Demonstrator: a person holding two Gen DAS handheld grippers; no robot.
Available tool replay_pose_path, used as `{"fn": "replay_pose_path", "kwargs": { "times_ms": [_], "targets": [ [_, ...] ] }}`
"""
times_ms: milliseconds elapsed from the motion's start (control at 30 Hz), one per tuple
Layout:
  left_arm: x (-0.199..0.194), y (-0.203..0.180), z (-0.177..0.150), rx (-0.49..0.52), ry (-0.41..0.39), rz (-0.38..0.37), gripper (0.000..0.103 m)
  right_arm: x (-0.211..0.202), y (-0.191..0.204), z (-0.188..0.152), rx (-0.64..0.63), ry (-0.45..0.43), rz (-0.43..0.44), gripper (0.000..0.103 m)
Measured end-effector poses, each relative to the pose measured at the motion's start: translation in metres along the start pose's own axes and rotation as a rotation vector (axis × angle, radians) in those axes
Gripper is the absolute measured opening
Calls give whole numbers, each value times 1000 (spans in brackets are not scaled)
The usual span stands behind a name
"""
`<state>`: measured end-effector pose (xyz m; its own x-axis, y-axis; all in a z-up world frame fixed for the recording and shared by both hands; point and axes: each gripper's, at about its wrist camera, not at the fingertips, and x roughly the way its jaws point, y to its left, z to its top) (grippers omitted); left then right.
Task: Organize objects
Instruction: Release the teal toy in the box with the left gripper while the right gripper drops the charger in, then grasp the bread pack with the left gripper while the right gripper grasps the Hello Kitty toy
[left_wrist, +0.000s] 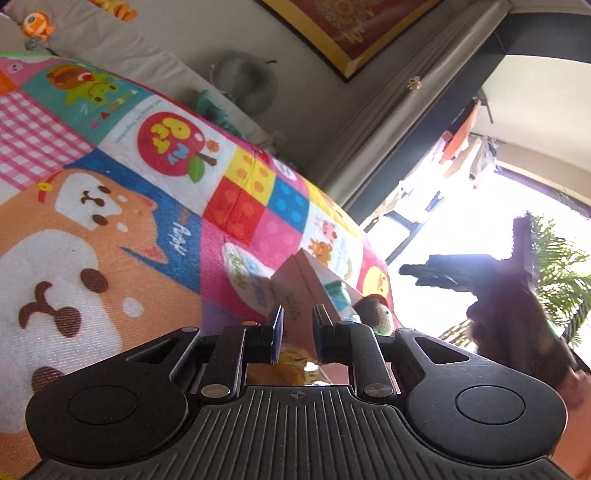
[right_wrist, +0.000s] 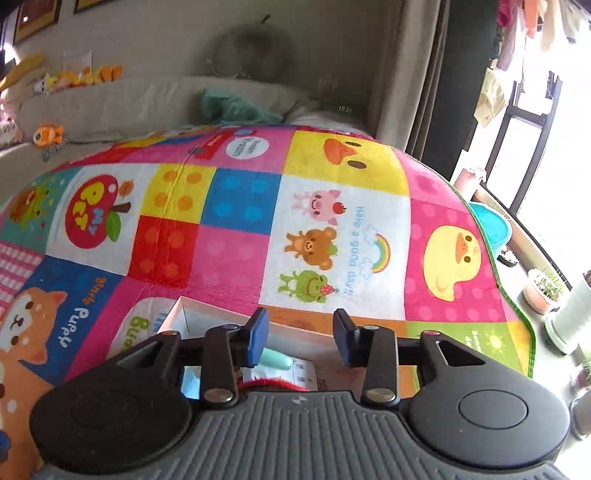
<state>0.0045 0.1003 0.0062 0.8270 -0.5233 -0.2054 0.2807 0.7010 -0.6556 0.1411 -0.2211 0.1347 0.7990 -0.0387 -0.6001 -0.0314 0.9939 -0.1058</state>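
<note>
1. Left wrist view: the left gripper (left_wrist: 297, 332) has its fingers a little apart with nothing between them. A cardboard box (left_wrist: 308, 286) lies on the colourful play mat (left_wrist: 110, 206) just ahead, at 12 o'clock from the fingertips, and a small plush toy (left_wrist: 376, 314) sits beside it at 2 o'clock. The right gripper (left_wrist: 424, 273) hangs dark against the bright window at 3 o'clock.

2. Right wrist view: the right gripper (right_wrist: 300, 334) stands wide apart and empty above the open box (right_wrist: 192, 314), whose white wall shows at 9 o'clock. Something mint green (right_wrist: 275, 360) and a printed card (right_wrist: 303, 369) lie inside, perhaps more; the gripper body hides most of it.

3. To do this step well, I judge one should lower the left gripper slowly toward the plush toy, close on its middle, then bring it over the box opening without pushing the thin wall.
</note>
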Motion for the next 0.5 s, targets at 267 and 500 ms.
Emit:
{"fn": "replay_pose_path", "kwargs": {
  "times_ms": [267,500],
  "targets": [
    [5,-7,13,-17,84,133,19,-70,-10,-108,-14,-40,103,87],
    [1,-52,-6,242,314,240,19,-84,7,-184,-43,-14,136,92]
  ]
}}
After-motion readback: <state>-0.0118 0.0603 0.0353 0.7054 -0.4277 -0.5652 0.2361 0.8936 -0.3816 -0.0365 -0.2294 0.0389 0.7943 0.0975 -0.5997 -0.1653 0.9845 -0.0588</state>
